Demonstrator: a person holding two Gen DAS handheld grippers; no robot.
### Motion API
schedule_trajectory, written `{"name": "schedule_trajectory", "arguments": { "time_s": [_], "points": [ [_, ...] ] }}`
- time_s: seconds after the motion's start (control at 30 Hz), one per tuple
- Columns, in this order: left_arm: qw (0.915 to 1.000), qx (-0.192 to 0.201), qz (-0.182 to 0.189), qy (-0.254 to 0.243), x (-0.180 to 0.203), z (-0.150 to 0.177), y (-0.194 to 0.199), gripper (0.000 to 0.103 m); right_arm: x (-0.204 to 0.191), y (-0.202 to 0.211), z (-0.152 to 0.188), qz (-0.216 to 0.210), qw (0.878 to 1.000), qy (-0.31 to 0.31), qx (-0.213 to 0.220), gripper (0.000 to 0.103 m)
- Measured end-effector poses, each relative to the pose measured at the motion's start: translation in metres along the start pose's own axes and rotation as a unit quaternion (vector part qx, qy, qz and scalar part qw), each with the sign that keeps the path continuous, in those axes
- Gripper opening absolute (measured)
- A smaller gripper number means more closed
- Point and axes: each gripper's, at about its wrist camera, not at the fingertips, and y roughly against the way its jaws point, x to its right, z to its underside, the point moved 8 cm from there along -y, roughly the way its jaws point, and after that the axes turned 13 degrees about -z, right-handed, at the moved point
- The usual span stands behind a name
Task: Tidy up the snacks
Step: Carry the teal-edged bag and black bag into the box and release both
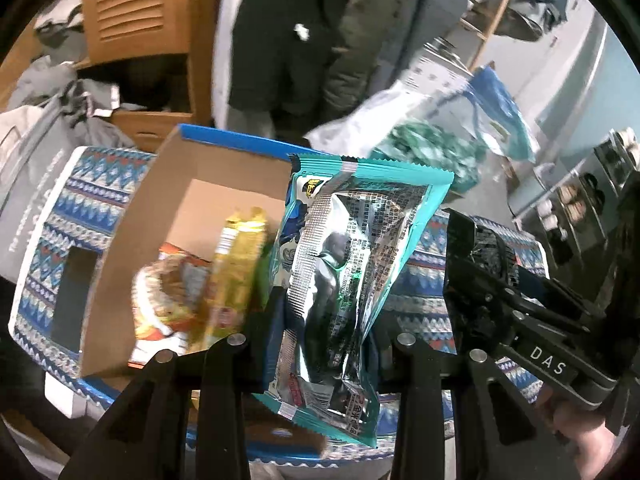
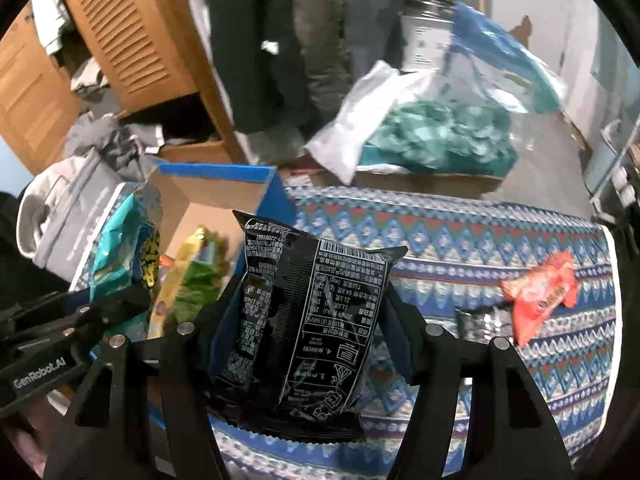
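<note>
My left gripper (image 1: pixel 326 320) is shut on a teal and silver snack packet (image 1: pixel 340 264), held upright beside the open cardboard box (image 1: pixel 132 240) with a blue rim. Inside the box lie a yellow packet (image 1: pixel 236 264) and an orange and white packet (image 1: pixel 168 300). My right gripper (image 2: pixel 312 312) is shut on a black snack packet (image 2: pixel 308 320) with white print, held above the patterned cloth just right of the box (image 2: pixel 208 196). Each gripper shows in the other's view: the right gripper (image 1: pixel 476 256) and the left gripper (image 2: pixel 120 300) with its teal packet (image 2: pixel 120 248).
An orange packet (image 2: pixel 540 292) and a small black and silver packet (image 2: pixel 484 326) lie on the patterned tablecloth (image 2: pixel 460 240). Behind the table are a clear bag of teal wrappers (image 2: pixel 436 136), a grey bag (image 2: pixel 68 216), a louvred wooden cupboard (image 2: pixel 132 40) and dark hanging clothes (image 2: pixel 256 40).
</note>
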Motion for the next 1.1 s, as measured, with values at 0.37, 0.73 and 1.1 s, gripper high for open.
{"name": "schedule_trajectory", "arguments": {
  "time_s": [0.37,0.73,1.1],
  "points": [
    [0.9982,0.008,-0.044,0.040,-0.069,0.002,-0.019,0.035,-0.063,-0.045,-0.011,-0.021,0.998,0.049,-0.035,0.064],
    [0.9953,-0.008,-0.062,0.074,-0.109,0.007,-0.043,0.035,-0.108,-0.085,-0.009,-0.033,0.994,0.084,-0.068,0.064],
    [0.9916,0.003,-0.102,0.079,-0.121,0.007,-0.039,0.063,-0.122,-0.095,-0.009,-0.029,0.992,0.105,-0.066,0.079]
  ]
}}
